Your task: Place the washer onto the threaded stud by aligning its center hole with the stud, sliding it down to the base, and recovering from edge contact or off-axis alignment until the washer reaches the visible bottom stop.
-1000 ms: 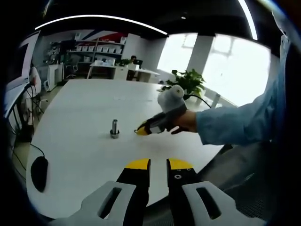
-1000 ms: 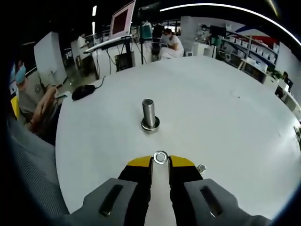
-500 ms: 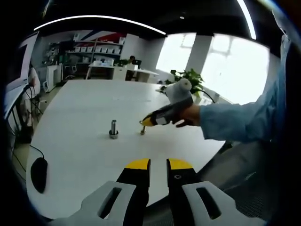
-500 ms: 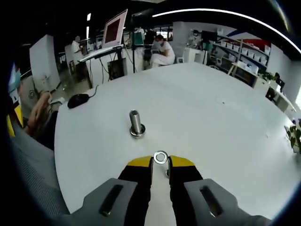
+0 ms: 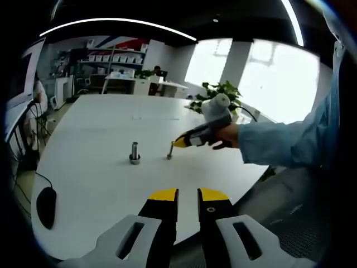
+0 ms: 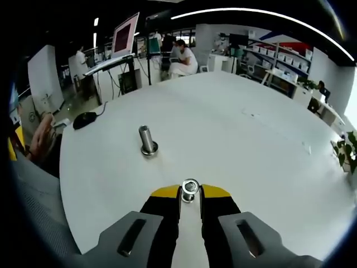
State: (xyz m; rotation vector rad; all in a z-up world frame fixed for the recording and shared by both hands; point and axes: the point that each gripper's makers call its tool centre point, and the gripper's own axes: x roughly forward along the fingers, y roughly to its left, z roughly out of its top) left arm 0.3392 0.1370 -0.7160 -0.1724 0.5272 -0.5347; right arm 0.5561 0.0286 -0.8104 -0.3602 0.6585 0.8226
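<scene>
The white tabletop [image 6: 251, 145] carries the threaded stud [image 6: 147, 140], upright on its base, long axis vertical. The right claw [image 6: 190, 192] is clamped on the washer [image 6: 190, 186], near the stud and to its right, hole facing the camera, so it must tip flat to thread on. Small, stiff, light and probably slippery metal, it is best pinched by the rim. The left claw [image 5: 187, 194] hangs well back from the stud, jaws slightly apart, empty.
</scene>
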